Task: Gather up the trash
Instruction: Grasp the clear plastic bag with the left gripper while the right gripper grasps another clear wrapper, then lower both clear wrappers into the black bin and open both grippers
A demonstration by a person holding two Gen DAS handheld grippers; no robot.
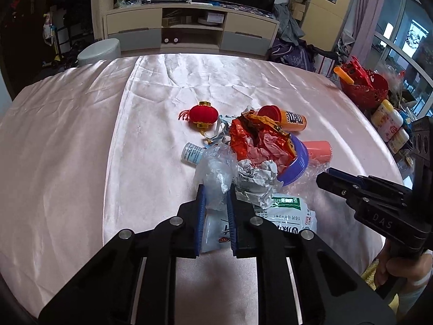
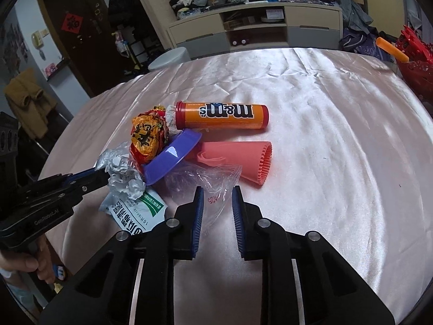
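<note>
A heap of trash lies on the pink satin tablecloth point(image 1: 81, 149). My left gripper point(image 1: 216, 189) is shut on a crumpled clear plastic wrap point(image 1: 213, 170) at the heap's near edge, beside grey crumpled paper point(image 1: 257, 176) and a white-and-green packet point(image 1: 286, 214). My right gripper point(image 2: 217, 197) is shut on a clear zip bag point(image 2: 216, 181) in front of a pink ribbed cup point(image 2: 251, 162). Behind these lie a purple lid point(image 2: 173, 157), an orange-red foil wrapper point(image 2: 148, 135) and an orange m&m's tube point(image 2: 222, 116). A red lantern ornament point(image 1: 203, 113) and a small white bottle point(image 1: 192, 153) lie on the heap's left.
A red basket point(image 1: 362, 89) and small bottles point(image 1: 389, 124) crowd the table's right edge. Beyond the table stand a TV cabinet point(image 1: 189, 29) and a grey stool point(image 1: 100, 51). A person's hand point(image 1: 392, 268) holds the right gripper's handle.
</note>
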